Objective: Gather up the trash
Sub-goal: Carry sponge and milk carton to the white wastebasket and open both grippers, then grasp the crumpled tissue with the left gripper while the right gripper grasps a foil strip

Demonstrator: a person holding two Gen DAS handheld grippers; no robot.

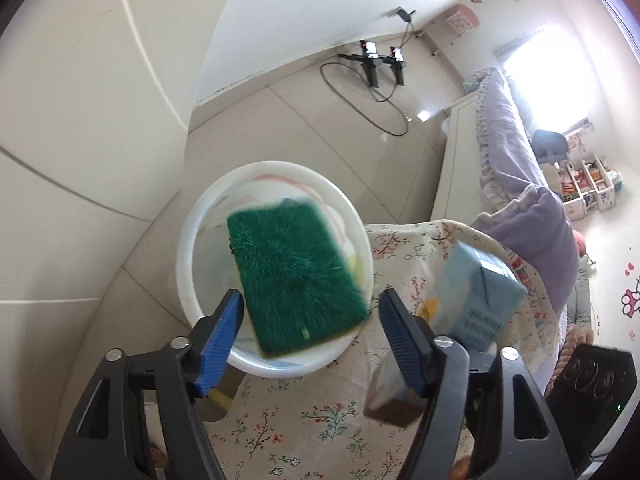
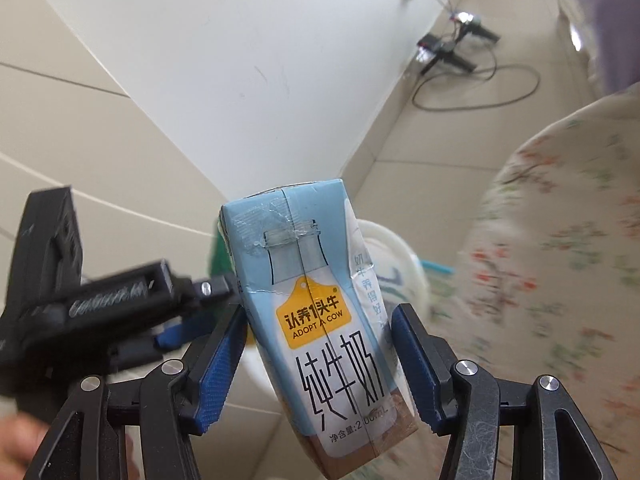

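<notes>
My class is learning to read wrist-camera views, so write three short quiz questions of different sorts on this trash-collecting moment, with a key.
1. True or false: the green scouring sponge is clamped between the left gripper's fingers.
2. Multiple choice: what does the right gripper hold? A) milk carton B) glass jar C) spoon
3. Fill in: the sponge is seen over the white ____.

Key
1. False. The fingers are spread wider than the sponge, which is blurred over the bin's opening, apparently dropping.
2. A. The blue milk carton sits between the fingers.
3. bin
</notes>
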